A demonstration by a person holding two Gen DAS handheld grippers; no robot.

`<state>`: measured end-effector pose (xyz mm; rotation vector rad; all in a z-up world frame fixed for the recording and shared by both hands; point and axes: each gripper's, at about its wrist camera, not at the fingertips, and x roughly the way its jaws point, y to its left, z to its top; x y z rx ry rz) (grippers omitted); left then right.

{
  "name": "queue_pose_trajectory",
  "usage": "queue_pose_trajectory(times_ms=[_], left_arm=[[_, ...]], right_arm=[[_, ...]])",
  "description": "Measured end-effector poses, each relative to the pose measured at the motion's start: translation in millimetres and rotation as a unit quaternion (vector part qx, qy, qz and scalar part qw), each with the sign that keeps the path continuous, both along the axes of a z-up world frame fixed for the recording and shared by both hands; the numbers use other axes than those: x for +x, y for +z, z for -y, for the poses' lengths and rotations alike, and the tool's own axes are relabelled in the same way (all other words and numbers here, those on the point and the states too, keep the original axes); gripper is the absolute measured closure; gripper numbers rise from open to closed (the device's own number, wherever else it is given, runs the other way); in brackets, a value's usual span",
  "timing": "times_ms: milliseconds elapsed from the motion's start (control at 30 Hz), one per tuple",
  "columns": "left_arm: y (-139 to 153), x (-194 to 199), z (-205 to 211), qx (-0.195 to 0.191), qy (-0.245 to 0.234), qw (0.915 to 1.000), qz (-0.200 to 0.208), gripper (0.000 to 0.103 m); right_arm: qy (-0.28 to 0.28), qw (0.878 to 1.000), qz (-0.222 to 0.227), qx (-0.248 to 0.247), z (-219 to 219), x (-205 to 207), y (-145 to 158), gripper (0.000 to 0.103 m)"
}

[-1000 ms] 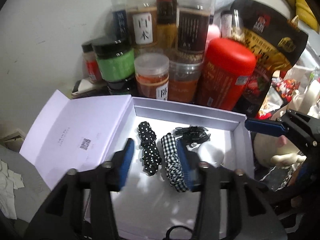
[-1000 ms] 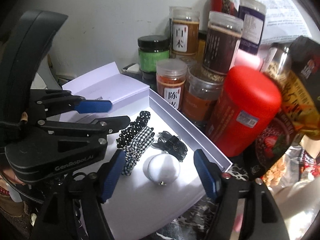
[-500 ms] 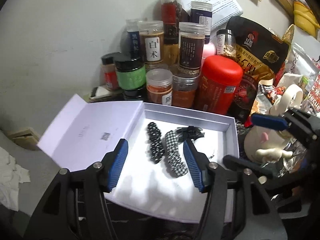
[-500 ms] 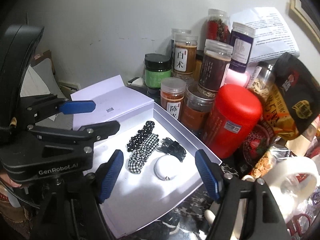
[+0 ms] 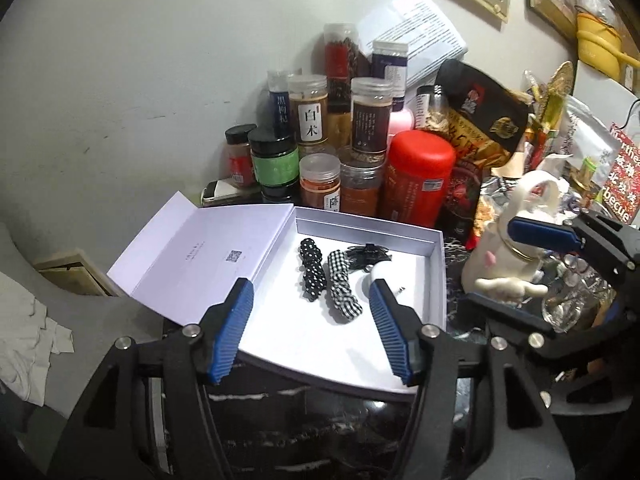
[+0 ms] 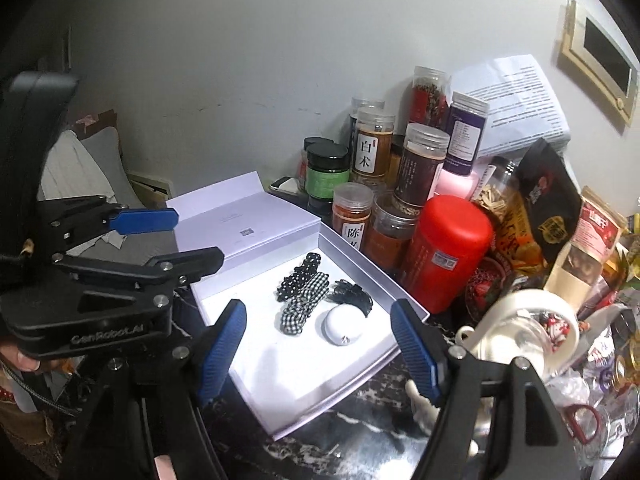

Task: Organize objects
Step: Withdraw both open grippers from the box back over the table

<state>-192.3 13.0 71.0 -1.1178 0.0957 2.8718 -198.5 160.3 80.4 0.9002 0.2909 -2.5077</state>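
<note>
An open white box lies on the dark marble top, its lid folded out to the left. Inside lie a polka-dot scrunchie, a gingham scrunchie, a black claw clip and a small white round case. My left gripper hovers above the box's near edge, its jaws opening with nothing between them. My right gripper stands open and empty to its right.
Spice jars and a red canister crowd the wall just behind the box. Snack bags, a white figurine and a white mug clutter the right side. A grey cushion sits at left.
Both grippers have drawn back and up from the box, so more of the shelf shows. The left jaws have spread wider. The items in the box have not moved.
</note>
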Motion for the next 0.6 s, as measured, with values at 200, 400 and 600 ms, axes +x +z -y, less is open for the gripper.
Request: queue_pose_trajectory(times_ms=[200, 400, 600], left_arm=[[9, 36, -2, 0.004, -0.003, 0.9999, -0.010, 0.040], [8, 64, -3, 0.004, 0.003, 0.9999, -0.009, 0.034], [7, 86, -4, 0.009, 0.006, 0.9999, -0.010, 0.029]], right_arm=[[-0.006, 1.000, -0.007, -0.003, -4, 29, 3, 0.027], [-0.008, 1.000, -0.006, -0.004, -6, 54, 2, 0.027], [-0.007, 1.000, -0.001, -0.018, -9, 77, 0, 0.023]])
